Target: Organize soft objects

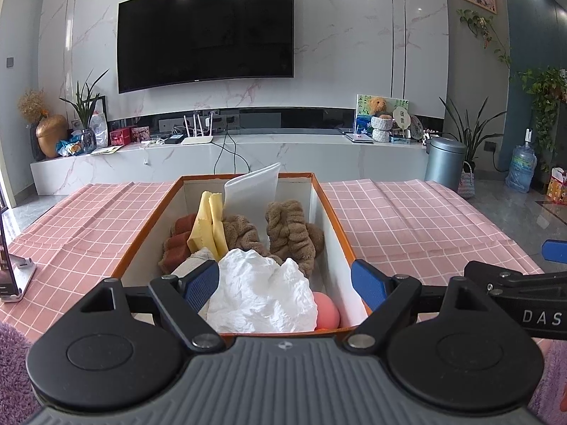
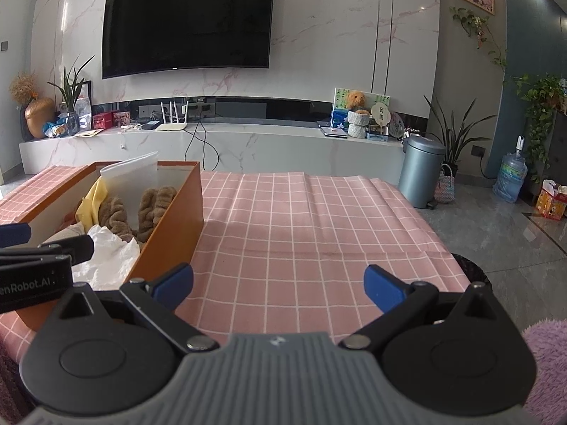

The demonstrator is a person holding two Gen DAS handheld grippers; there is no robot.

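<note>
A pink checked tablecloth covers the table and fills the lower middle of both wrist views. On it stands the orange box, long and open-topped with white inner walls; in the left wrist view it runs from 6 o'clock up toward 12 o'clock, and in the right wrist view it sits at 9 o'clock.

Inside the box, the largest piece is the crumpled white paper at the near end, toward 6 o'clock. Behind it lie 2 brown plush pieces, with a yellow cloth leaning at 11 o'clock and a rust-coloured cloth at 10 o'clock beside it. A translucent bag stands upright against the far wall at 12 o'clock. A small pink ball rests in the near corner at 5 o'clock, touching the paper.

The left gripper hangs over the near end of the box with its jaws spread wide; the left blue pad touches the side of the paper, the other is clear of it, so nothing is gripped. The right gripper hovers above bare tablecloth, just beside the box, jaws likewise wide apart and holding nothing.
</note>
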